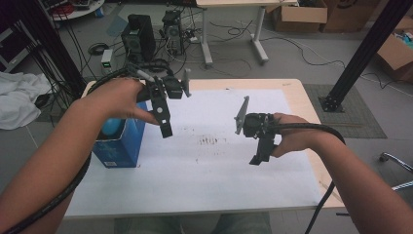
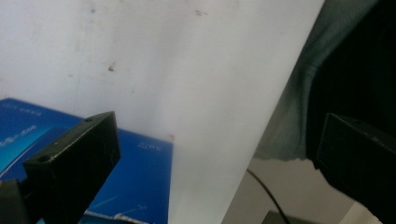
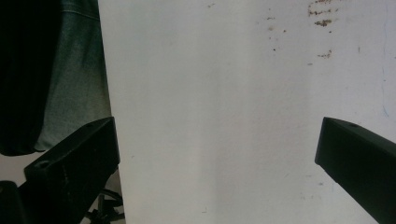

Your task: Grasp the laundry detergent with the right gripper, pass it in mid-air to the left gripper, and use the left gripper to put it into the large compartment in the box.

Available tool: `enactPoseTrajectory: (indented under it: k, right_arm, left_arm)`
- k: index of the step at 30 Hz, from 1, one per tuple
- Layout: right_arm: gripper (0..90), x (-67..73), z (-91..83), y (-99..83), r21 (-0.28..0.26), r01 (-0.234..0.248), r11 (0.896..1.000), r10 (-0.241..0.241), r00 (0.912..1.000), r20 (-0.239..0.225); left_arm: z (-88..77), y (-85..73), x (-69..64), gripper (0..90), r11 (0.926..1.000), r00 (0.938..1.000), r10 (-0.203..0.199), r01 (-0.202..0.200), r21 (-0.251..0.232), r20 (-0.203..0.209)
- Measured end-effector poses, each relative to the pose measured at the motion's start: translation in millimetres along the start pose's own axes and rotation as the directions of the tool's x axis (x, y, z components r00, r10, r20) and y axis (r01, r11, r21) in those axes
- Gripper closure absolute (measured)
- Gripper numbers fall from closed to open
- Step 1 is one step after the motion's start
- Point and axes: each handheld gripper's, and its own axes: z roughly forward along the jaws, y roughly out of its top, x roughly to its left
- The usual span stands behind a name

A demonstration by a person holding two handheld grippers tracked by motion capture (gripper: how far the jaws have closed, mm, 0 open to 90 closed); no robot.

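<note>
High view: the person holds both tools up above the white table (image 1: 209,165), nothing in either one. The left gripper (image 1: 164,127) hangs just right of a blue box (image 1: 122,144) that stands at the table's left edge, with a light blue round thing (image 1: 111,127), maybe a ball, showing at its top behind the left hand (image 1: 119,100); I cannot tell whether it sits in the box or on it. The right gripper (image 1: 259,157) is well apart from the box, over the middle-right of the table, held by the right hand (image 1: 292,136). A patch of brown specks (image 1: 208,141) marks the table between the two tools. Left gripper view: jaws spread wide, empty, nothing between them but table; the blue box (image 2: 135,182) lies below and just past the left jaw, not touched, and the person's dark clothing (image 2: 336,79) shows beyond the table edge. Right gripper view: jaws also spread wide and empty over bare white table (image 3: 219,116), brown specks (image 3: 322,16) at the far top. Judgement: the work looks barely begun, no grasp made, box untouched. What is left is nearly everything: bring the left tool onto the box or its contents, close, then move it.
</note>
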Motion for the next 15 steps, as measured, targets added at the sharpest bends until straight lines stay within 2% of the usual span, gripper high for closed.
enactPoseTrajectory:
  k: [3,4,6,11,15]
  right_arm:
    - [0.0,-0.9,-3.2,-1.0,0.000,0.000,1.000,0.000,1.0000,0.004]
    - [0.0,-0.6,-3.6,-1.4,0.000,-0.006,1.000,0.006,1.0000,0.005]
    - [0.0,-1.9,-4.6,-2.3,0.002,-0.009,1.000,0.009,1.0000,0.003]
    - [0.0,-5.3,-5.1,-2.1,0.003,-0.009,1.000,0.009,1.0000,0.004]
    - [0.0,-7.0,-6.4,0.5,0.002,-0.011,1.000,0.011,0.9999,0.007]
  left_arm:
    - [6.4,4.8,-6.9,0.1,0.9972,0.9973,0.074,-0.074,0.012,0.007]
    - [9.1,6.9,-9.0,0.1,0.9944,0.9945,0.104,-0.105,0.016,0.010]
    - [12.6,9.8,-10.8,0.1,0.9898,0.9902,0.139,-0.140,0.027,0.010]
    - [15.3,12.2,-10.5,0.1,0.9868,0.9872,0.159,-0.159,0.030,0.017]
    - [16.3,10.0,-7.0,0.1,0.9873,0.9875,0.156,-0.157,0.026,0.023]
